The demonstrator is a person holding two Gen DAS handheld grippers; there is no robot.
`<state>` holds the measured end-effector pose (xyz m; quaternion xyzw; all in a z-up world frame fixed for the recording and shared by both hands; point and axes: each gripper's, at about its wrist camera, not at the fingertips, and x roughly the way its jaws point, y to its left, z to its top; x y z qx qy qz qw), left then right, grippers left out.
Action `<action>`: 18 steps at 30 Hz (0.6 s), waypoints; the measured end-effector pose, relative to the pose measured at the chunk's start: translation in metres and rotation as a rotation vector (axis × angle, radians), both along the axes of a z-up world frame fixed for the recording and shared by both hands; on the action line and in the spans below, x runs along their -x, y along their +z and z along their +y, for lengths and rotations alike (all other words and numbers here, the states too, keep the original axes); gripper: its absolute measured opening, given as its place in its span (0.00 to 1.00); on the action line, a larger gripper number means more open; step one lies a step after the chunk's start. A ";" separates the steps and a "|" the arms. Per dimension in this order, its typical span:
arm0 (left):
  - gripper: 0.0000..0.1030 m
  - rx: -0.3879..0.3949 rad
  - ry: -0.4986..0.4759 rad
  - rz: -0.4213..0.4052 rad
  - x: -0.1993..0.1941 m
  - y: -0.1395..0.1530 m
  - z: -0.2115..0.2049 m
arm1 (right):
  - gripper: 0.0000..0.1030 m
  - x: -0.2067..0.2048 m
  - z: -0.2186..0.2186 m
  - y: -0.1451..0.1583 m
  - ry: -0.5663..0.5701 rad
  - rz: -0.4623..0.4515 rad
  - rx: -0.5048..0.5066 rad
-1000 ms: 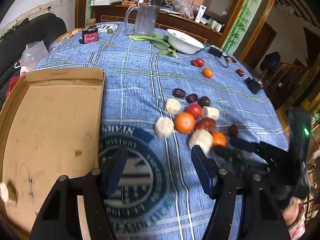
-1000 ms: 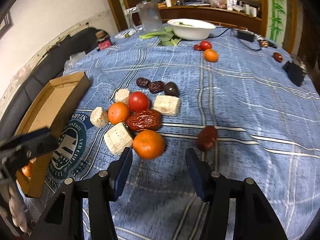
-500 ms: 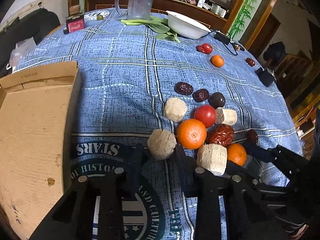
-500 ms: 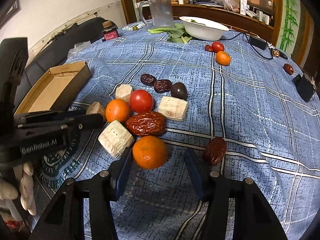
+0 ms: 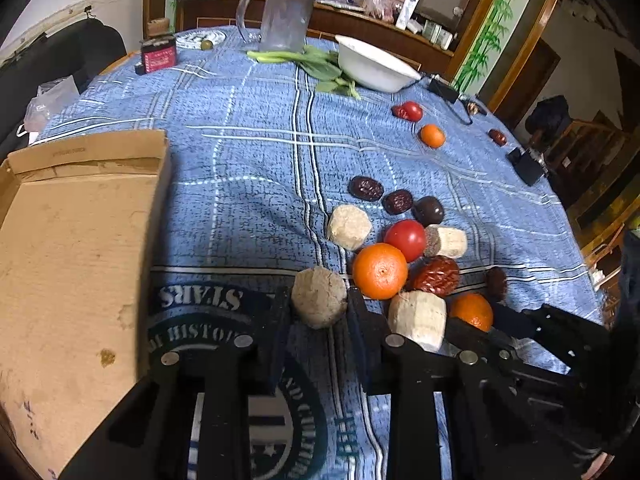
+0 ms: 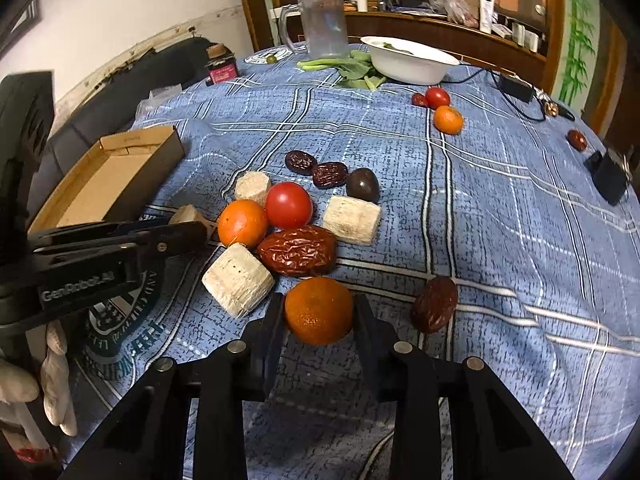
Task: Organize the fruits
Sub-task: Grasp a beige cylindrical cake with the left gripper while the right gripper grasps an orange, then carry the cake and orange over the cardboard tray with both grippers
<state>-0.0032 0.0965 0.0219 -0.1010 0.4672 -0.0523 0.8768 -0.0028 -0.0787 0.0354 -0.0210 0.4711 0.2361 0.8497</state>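
Left gripper (image 5: 319, 312): clamped on beige chunk (image 5: 319, 297), lower centre
Right gripper (image 6: 319, 320): clamped on orange (image 6: 319, 310), lower centre
Cardboard box (image 5: 60, 240): left edge

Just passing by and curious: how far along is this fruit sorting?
Barely begun. The box shows no fruit inside where visible. In hand: the left tool is shut on a beige chunk, the right tool on an orange. Left: the tomato, another orange, dates and more, still on the cloth.
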 end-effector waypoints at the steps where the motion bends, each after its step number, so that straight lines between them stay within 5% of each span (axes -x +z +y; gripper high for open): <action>1: 0.26 0.008 0.002 -0.009 0.005 0.004 0.002 | 0.34 0.003 -0.002 0.002 -0.005 0.001 -0.014; 10: 0.26 0.034 0.051 -0.083 0.053 0.039 0.044 | 0.35 0.034 0.004 0.035 0.008 -0.041 -0.058; 18: 0.26 -0.022 0.211 -0.083 0.092 0.047 0.131 | 0.35 0.069 0.076 0.071 0.157 -0.050 -0.132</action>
